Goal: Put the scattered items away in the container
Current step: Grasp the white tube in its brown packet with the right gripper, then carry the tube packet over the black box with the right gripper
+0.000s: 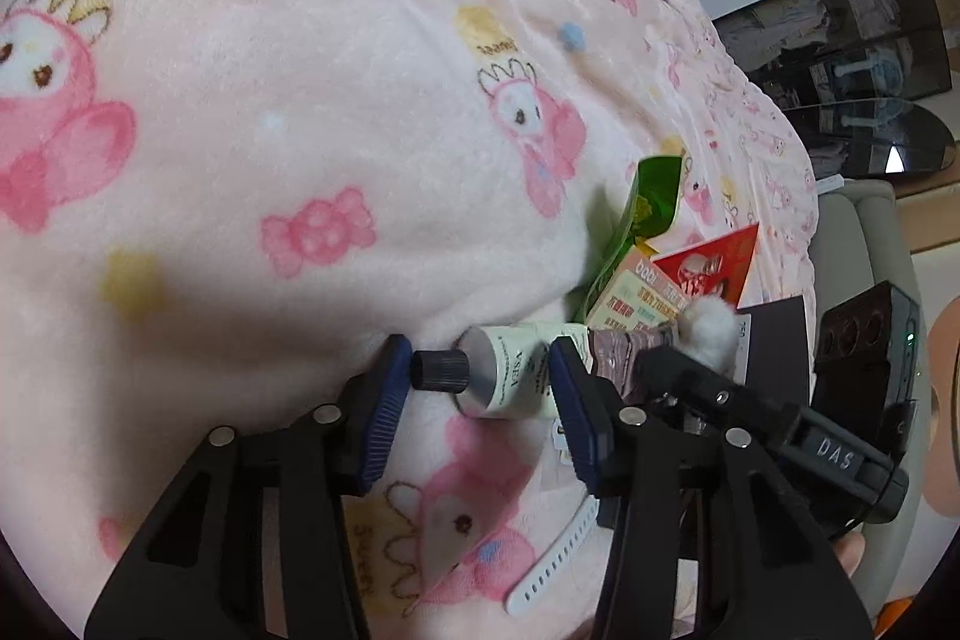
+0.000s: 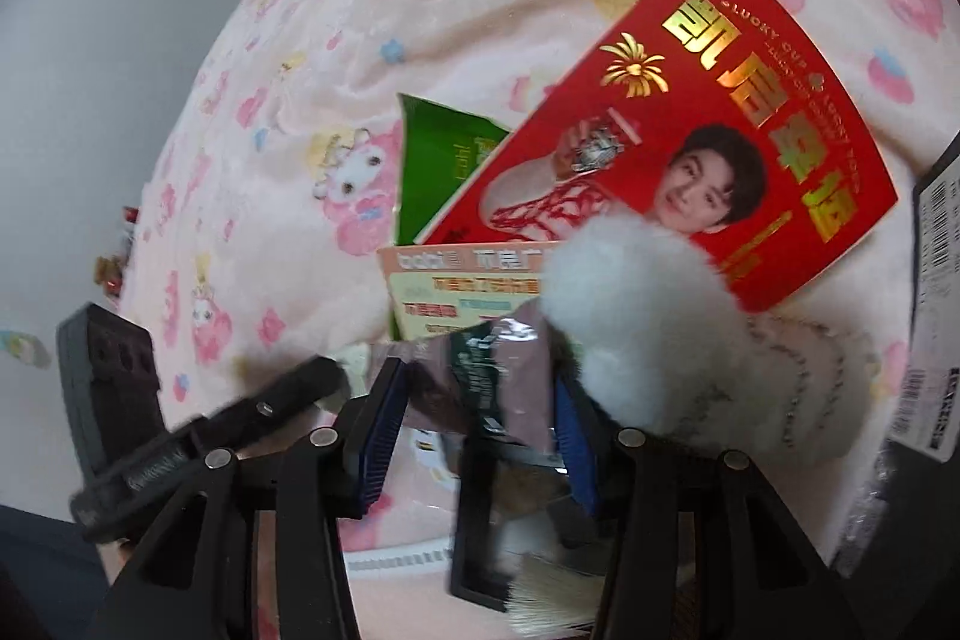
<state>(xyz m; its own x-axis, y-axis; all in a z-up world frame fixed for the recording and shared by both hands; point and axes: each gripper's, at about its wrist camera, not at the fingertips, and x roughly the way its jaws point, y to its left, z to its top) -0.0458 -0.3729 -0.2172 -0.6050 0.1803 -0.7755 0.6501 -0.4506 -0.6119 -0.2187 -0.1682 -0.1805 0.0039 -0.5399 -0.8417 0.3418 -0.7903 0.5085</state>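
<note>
A: Entry. Your left hand-held gripper (image 1: 480,388) stands half open around the small cream metal tube with the black ribbed screw cap (image 1: 510,370), which lies on its side on the pink fleece rabbit-print blanket (image 1: 270,100) covering the bed. The cap sits just beside the left pad; I cannot tell whether either pad presses yet, so count it as not held.

B: Handling?

A: Judged light, thin-walled, dents under squeeze, smooth sides likely slippery. You should take it across the shoulder just behind the cap, where it is stiffest, not mid-body.

B: Right side?

A: Your right hand-held gripper (image 2: 480,418) is also part open, with the crinkled mauve foil sachet (image 2: 510,370) between its pads. Contact is unclear. Foil is light, limp and slick; pinch a flat stretch rather than a bare edge.

B: Surroundings?

A: A white fluffy pompom (image 2: 636,322) hangs just in front of the right finger and hides things behind it. Behind: a peach printed leaflet (image 2: 456,286), a red glossy card with gold lettering (image 2: 720,100), a green foil packet (image 2: 444,160), all overlapping. A white perforated rubber strap (image 1: 552,562) lies near the left fingers. A black box (image 2: 936,310) stands at the right edge; whether it is the container, I cannot tell.

B: Obstruction?

A: The tube's tail touches the sachet pile; the two grippers are close together and may foul each other.
</note>
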